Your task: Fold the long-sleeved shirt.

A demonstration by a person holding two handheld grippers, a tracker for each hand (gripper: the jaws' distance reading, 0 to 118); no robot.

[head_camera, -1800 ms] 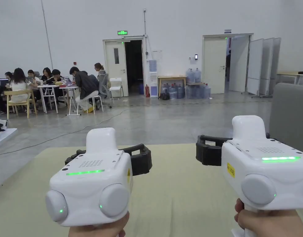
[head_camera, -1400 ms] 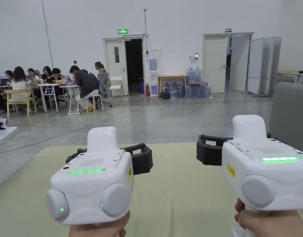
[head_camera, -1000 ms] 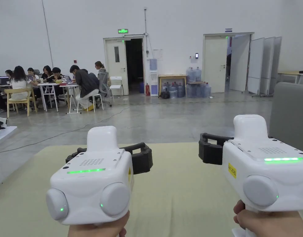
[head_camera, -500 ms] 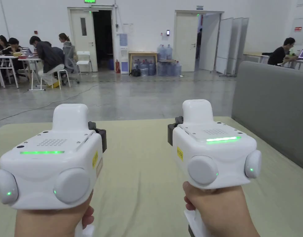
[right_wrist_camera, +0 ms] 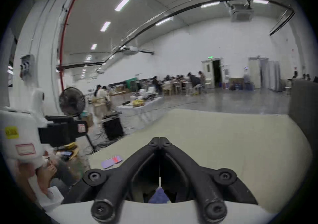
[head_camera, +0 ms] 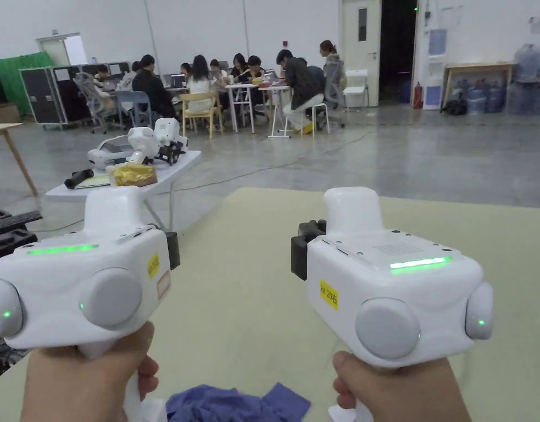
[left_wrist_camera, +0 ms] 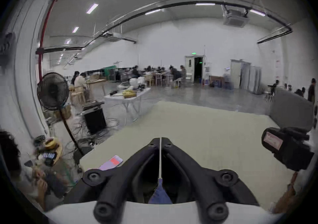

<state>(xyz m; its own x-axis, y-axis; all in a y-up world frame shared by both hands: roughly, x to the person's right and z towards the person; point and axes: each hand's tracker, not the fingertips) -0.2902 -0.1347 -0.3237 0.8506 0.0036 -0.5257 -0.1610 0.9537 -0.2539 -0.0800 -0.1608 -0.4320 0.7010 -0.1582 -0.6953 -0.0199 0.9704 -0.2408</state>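
Observation:
A crumpled blue-purple shirt (head_camera: 235, 404) lies on the pale yellow-green mat (head_camera: 252, 231), at its near edge below both hands. It shows as a blue patch under the jaws in the left gripper view (left_wrist_camera: 160, 195) and in the right gripper view (right_wrist_camera: 159, 196). My left gripper (head_camera: 173, 250) is held level above the mat, jaws pressed together with nothing between them (left_wrist_camera: 160, 141). My right gripper (head_camera: 301, 253) hovers beside it, jaws likewise shut and empty (right_wrist_camera: 159, 141). Neither touches the shirt.
A white folding table (head_camera: 170, 167) with devices stands off the mat's left corner. A flat pinkish card or phone (left_wrist_camera: 111, 162) lies on the mat's left edge. A standing fan (left_wrist_camera: 52, 90), a black box (left_wrist_camera: 94, 119) and cables are left; a grey partition (left_wrist_camera: 290, 107) is right.
Both grippers' jaws stood wide open at first and are now shut. The head camera has swung left and down, bringing the blue shirt and the white table into the picture.

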